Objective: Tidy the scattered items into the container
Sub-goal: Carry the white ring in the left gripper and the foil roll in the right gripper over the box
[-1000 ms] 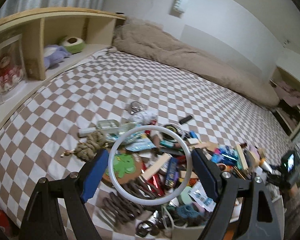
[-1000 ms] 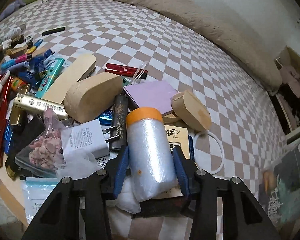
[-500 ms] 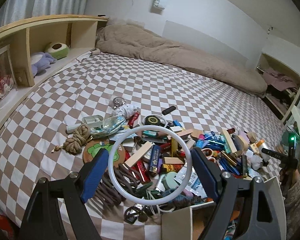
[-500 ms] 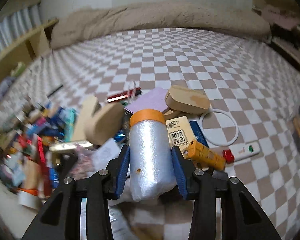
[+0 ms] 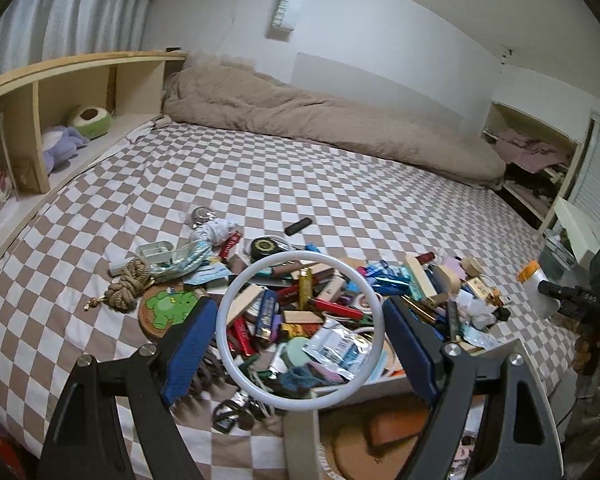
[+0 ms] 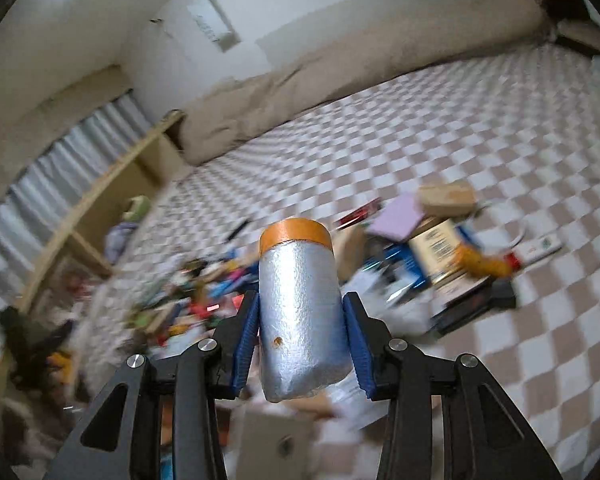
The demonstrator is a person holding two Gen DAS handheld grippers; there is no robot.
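My left gripper (image 5: 300,312) is shut on a thin white ring (image 5: 300,255), its blue pads pressing the ring's two sides, above the near edge of a heap of small items (image 5: 312,300) on the checkered bed. Just below the ring is the corner of a pale box (image 5: 300,432). My right gripper (image 6: 300,300) is shut on a silver wrapped roll with an orange cap (image 6: 296,280), held up off the heap and tilted. The left wrist view shows that roll (image 5: 534,282) and the right gripper (image 5: 552,292) at the far right.
A beige duvet (image 5: 320,120) lies along the far side of the bed. A wooden shelf (image 5: 36,92) with plush toys runs along the left. A coiled rope (image 5: 126,290) and a green-patterned coaster (image 5: 166,312) lie left of the heap. A purple pad (image 6: 400,216) and wooden blocks lie to the right.
My right gripper lifted the silver roll off the heap and rolled, so its view swung up. My left gripper carried the ring back, and the box corner came into view below it.
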